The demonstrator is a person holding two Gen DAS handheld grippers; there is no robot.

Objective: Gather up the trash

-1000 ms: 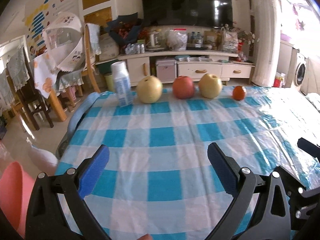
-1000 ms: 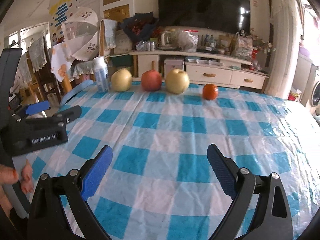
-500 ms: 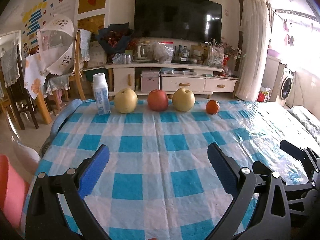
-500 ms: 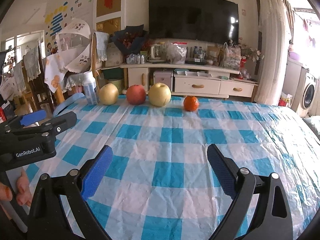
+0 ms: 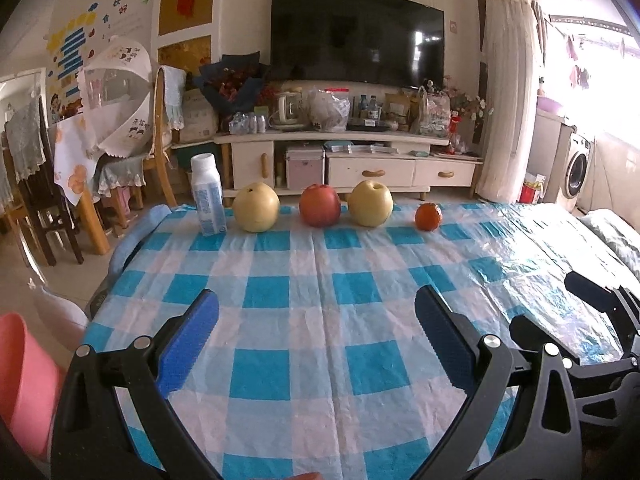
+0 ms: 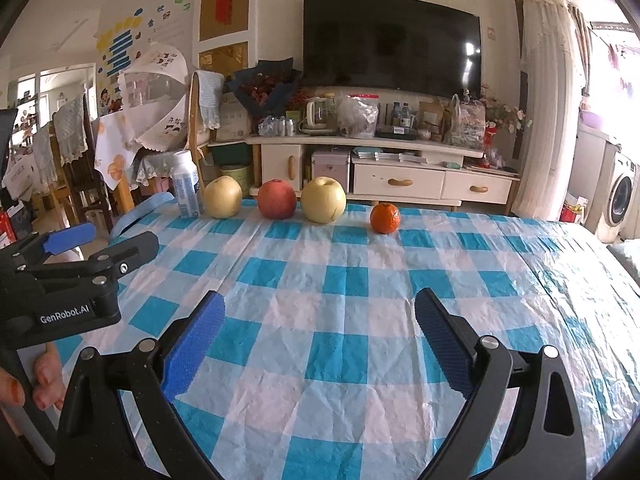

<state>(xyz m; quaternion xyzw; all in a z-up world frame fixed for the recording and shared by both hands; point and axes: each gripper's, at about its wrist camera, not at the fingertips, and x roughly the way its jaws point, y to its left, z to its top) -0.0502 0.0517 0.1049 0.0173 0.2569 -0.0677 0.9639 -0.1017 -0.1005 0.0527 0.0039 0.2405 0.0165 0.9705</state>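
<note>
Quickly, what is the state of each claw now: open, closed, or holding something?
Left claw: open, holding nothing.
Right claw: open, holding nothing.

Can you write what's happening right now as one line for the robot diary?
left gripper: open, empty | right gripper: open, empty | milk bottle, pears, apple, orange: untouched at far table edge | phase: start

Both wrist views face the television (image 5: 357, 34) across the checked tablecloth (image 6: 360, 300).

Open checked tablecloth (image 5: 320, 320) ahead, fruit row (image 5: 320, 210) (far edge) blocking
</note>
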